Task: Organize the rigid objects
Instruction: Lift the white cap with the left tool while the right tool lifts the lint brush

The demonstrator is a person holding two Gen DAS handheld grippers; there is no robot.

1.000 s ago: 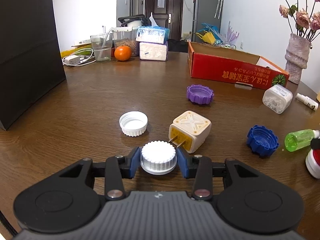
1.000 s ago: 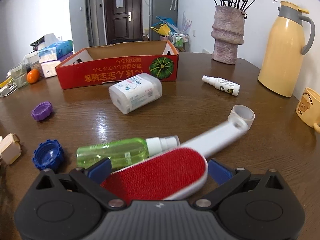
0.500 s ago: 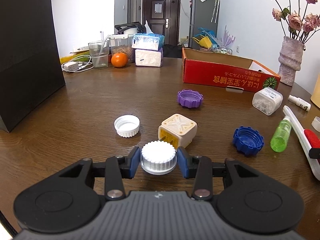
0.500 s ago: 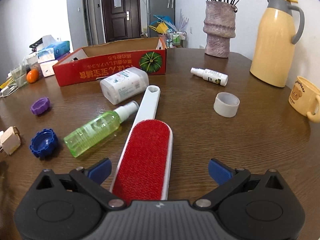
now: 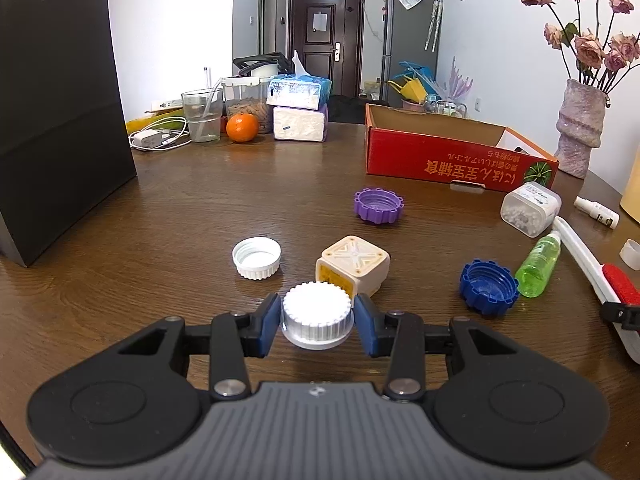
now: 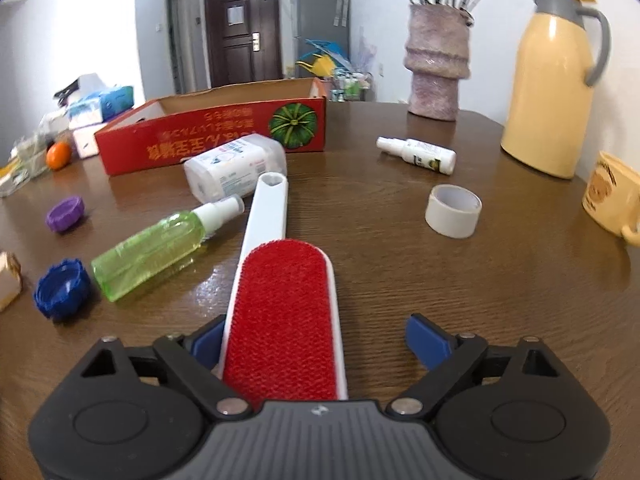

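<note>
- Early days: the left tool (image 5: 316,320) was clamped on a white ribbed cap (image 5: 317,314), carried just above the bench (image 5: 200,200).
- The right tool (image 6: 308,344) sat spread wide around the red lint brush (image 6: 282,312), which lay flat on the bench; the left pad seemed to touch it, the right pad stood clear.
- The red box (image 5: 452,156) at one o'clock looked like the likely drop spot; its inside was mostly hidden.
- Left out in the left view: the open white cap (image 5: 256,258) at eleven o'clock, the cream cube (image 5: 354,266) at twelve, the purple cap (image 5: 378,205), blue cap (image 5: 488,286) and green bottle (image 5: 538,270) toward two.
- In my judgement, nearly everything was left to do.
</note>
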